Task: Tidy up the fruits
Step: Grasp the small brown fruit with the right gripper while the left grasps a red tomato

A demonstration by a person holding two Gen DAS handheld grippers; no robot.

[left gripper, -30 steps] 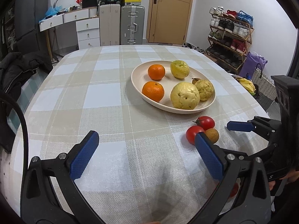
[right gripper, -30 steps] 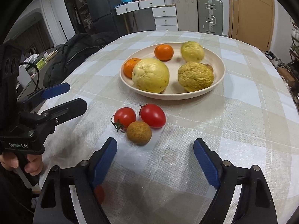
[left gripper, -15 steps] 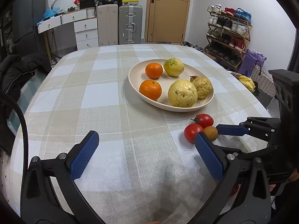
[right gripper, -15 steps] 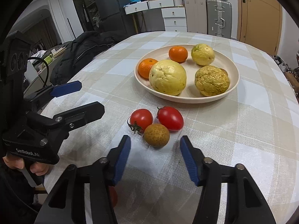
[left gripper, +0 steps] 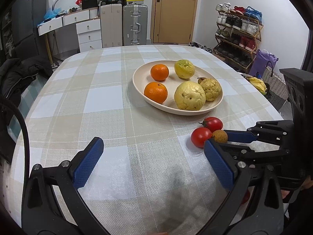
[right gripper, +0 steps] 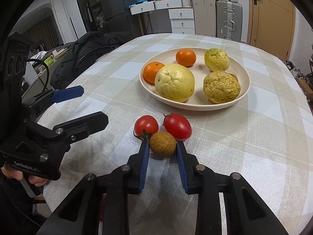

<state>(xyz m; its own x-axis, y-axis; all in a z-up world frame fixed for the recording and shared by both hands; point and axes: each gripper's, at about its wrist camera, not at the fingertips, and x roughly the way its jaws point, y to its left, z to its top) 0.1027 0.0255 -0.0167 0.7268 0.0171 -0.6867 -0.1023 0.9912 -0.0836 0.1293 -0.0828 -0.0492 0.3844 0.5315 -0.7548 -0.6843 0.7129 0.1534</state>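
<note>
A small brown fruit [right gripper: 162, 144] lies on the checked tablecloth in front of two red tomatoes [right gripper: 146, 125] [right gripper: 177, 126]. My right gripper [right gripper: 162, 150] has its blue pads against both sides of the brown fruit, which still rests on the cloth. The same fruit [left gripper: 219, 136] and tomatoes [left gripper: 201, 136] show in the left wrist view. My left gripper [left gripper: 150, 156] is wide open and empty above the cloth, left of the fruits. A cream plate [right gripper: 245, 90] behind holds two oranges [right gripper: 185, 57] and three yellow fruits [right gripper: 174, 82].
A dark jacket [right gripper: 82, 58] hangs at the table's left edge. Drawers and suitcases [left gripper: 135, 25] stand beyond the far edge, and a shoe rack [left gripper: 236, 37] stands to the right. The right gripper [left gripper: 242, 137] reaches in from the right in the left wrist view.
My right gripper moved forward to the brown fruit and its jaws narrowed from wide open until they closed on it. The left gripper stayed open and barely moved.
</note>
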